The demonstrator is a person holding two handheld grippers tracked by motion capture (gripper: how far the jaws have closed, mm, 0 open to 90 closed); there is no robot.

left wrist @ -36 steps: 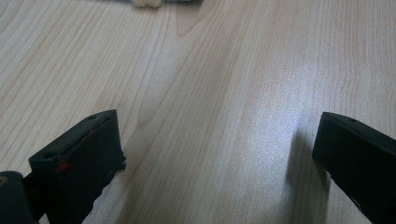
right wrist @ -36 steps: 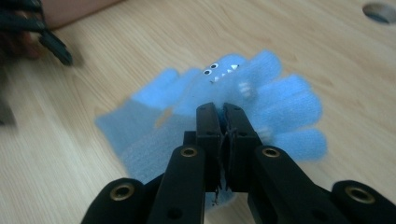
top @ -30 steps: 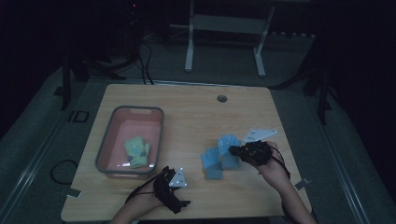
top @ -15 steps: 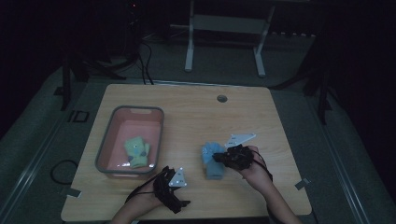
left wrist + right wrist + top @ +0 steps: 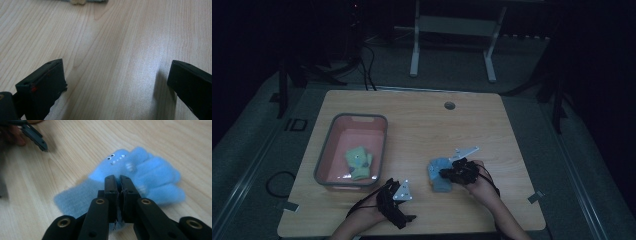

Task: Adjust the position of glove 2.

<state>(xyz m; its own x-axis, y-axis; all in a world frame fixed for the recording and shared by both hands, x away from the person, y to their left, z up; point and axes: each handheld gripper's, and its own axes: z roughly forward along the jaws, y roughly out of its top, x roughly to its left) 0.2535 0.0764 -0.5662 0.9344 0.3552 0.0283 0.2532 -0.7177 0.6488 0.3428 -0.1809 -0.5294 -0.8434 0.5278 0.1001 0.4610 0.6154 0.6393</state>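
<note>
Lying at about 5 o'clock on the table, a blue glove, well inside the front and right edges, with bare wood open all around it toward 12 and 3 o'clock. Sitting at about 8 o'clock, near the left edge, a pink bin holding a green glove. Stretching from cuff to fingertips, the blue glove's long axis; in the right gripper view, cuff pointing toward 8 o'clock, fingers toward 3 o'clock, a small face with two eyes and white teeth showing on the back at 12 o'clock. Closing almost together on a pinch of the blue glove's fabric near the cuff, the jaws of the right gripper. Resting at 6 o'clock near the front edge, the left gripper, jaws standing wide over bare wood, gripping nothing. Reading "ID", pale lettering on the floor beside the table's left edge.
</note>
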